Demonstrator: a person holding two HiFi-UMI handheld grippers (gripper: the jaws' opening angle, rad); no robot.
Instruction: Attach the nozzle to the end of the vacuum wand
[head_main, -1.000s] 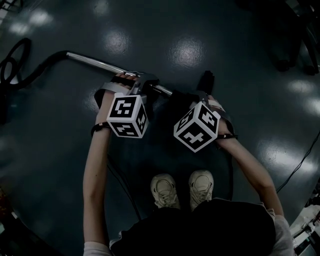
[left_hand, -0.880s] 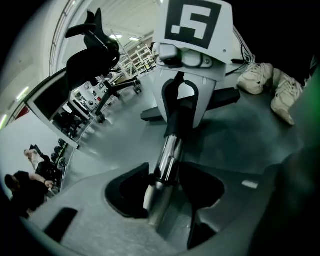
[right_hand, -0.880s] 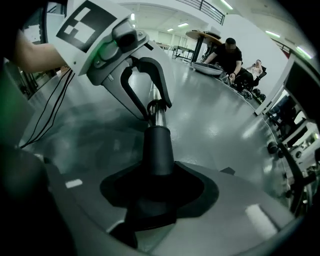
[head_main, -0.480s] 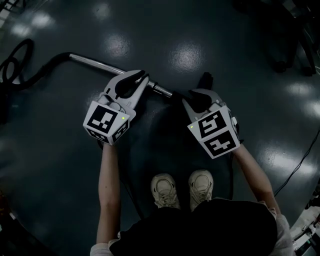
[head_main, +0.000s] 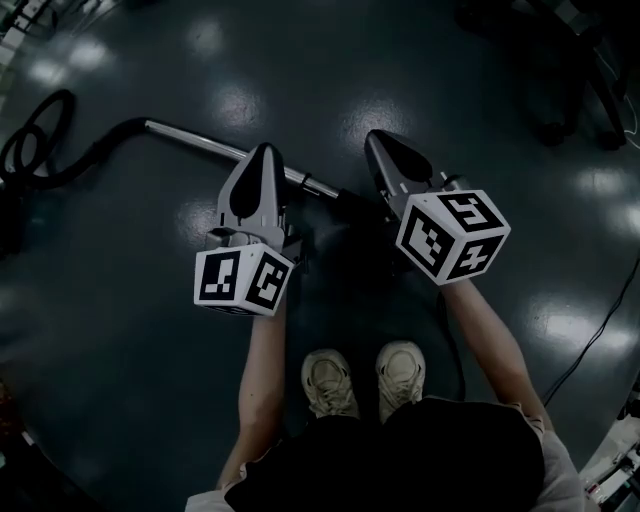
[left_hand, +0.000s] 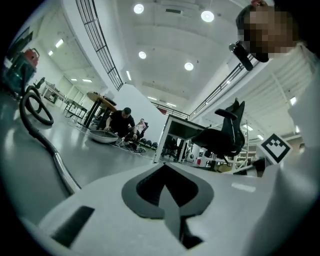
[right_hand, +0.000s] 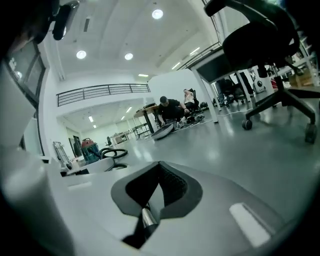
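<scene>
A chrome vacuum wand (head_main: 215, 148) lies on the dark floor, joined at the left to a black hose (head_main: 40, 140). A dark nozzle piece (head_main: 350, 203) sits at the wand's right end, mostly hidden under my right gripper, so the joint cannot be made out. My left gripper (head_main: 264, 150) hangs above the wand's right part. The right gripper (head_main: 378, 138) hangs just past the wand's end. Both have just closed their jaws and are shut with nothing between them (left_hand: 165, 192) (right_hand: 152, 200). In the left gripper view the wand (left_hand: 62, 172) runs along the floor at the left.
A vacuum cleaner (right_hand: 90, 147) with coiled hose (right_hand: 112, 152) stands to the left. A black office chair (right_hand: 270, 50) is close on the right. A person (left_hand: 120, 122) crouches far off by a table. My shoes (head_main: 365, 380) are below the grippers. A cable (head_main: 600, 320) crosses the floor at right.
Both grippers have lifted off the wand and risen toward the camera, rolling as they went. Their jaws, open half a second ago, are now closed on nothing.
</scene>
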